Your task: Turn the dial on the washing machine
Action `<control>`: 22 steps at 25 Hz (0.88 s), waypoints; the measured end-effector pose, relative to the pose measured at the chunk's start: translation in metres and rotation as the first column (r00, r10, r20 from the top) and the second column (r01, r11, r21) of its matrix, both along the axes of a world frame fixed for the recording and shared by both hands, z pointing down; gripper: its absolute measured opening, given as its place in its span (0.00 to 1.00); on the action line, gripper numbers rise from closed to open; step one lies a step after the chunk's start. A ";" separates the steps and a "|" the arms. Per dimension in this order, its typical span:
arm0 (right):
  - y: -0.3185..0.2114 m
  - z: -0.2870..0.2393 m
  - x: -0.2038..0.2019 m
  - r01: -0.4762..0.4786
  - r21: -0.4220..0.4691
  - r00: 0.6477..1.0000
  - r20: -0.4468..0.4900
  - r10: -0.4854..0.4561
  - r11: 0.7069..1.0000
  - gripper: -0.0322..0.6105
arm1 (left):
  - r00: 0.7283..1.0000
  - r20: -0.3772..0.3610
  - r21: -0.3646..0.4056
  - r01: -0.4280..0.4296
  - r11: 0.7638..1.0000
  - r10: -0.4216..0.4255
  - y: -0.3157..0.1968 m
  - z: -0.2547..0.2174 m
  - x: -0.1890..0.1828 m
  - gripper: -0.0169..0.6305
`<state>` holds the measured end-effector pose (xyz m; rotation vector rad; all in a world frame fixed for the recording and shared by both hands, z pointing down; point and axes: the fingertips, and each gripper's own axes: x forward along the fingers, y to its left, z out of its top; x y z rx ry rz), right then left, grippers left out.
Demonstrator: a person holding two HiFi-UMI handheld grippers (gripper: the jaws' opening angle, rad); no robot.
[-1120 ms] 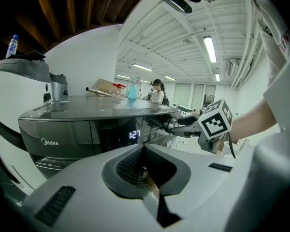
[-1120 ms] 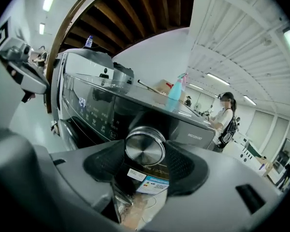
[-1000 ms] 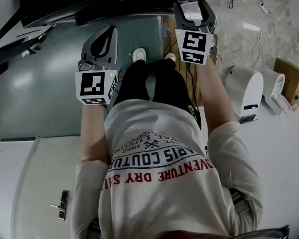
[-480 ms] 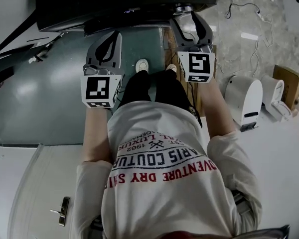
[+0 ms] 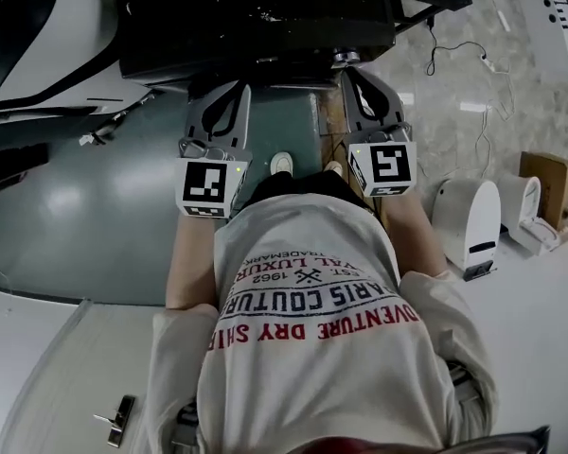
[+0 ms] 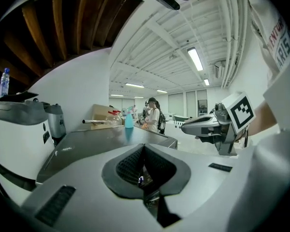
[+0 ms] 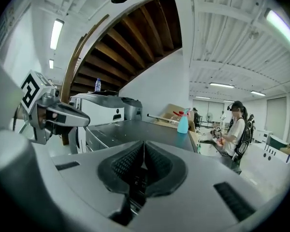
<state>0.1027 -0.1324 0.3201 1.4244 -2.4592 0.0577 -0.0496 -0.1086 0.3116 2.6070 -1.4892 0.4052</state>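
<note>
A dark machine fills the top of the head view, and its flat dark top stretches ahead in both gripper views. I cannot make out a dial for certain; a small silvery part shows just past the right gripper's tip. My left gripper is held level in front of the machine, shut with nothing between its pads. My right gripper is beside it, a little further forward, also shut and empty. Neither touches the machine.
White appliances and a cardboard box stand on the floor at right, with a cable beyond. A blue spray bottle stands on the dark top. A person stands far off. A white machine is at left.
Both grippers have moved forward towards the dark machine, which now fills more of the head view. The right gripper's jaws have come together.
</note>
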 end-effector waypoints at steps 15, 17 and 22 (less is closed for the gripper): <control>0.024 -0.062 -0.008 0.023 0.108 0.998 0.060 -0.029 0.994 0.09 | 0.999 -0.030 0.097 -0.030 0.995 0.033 0.014 -0.062 -0.006 0.05; 0.024 -0.061 -0.009 0.031 0.100 0.997 0.063 -0.038 0.994 0.09 | 0.999 -0.035 0.098 -0.029 0.995 0.033 0.014 -0.064 -0.007 0.05; 0.024 -0.063 -0.010 0.037 0.089 0.997 0.060 -0.042 0.995 0.09 | 0.999 -0.035 0.099 -0.024 0.995 0.028 0.015 -0.066 -0.009 0.05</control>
